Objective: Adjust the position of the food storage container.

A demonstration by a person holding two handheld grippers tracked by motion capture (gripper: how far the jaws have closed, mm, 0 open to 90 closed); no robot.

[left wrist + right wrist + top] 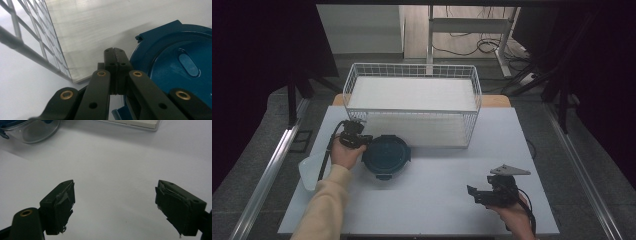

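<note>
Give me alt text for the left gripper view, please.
The left tongs are shut with nothing between them, at the rim of a round blue lid on the white table. A white wire basket stands to their left.

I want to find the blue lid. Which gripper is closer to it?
Left. The left gripper sits right at the blue lid's left edge, fingers shut. The right gripper rests open, far off toward the table's near right corner.

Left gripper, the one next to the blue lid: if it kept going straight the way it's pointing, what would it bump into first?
Probably the white wire basket. The shut left gripper points past the edge of the blue lid toward the basket's lower front corner, though depth is hard to judge.
</note>
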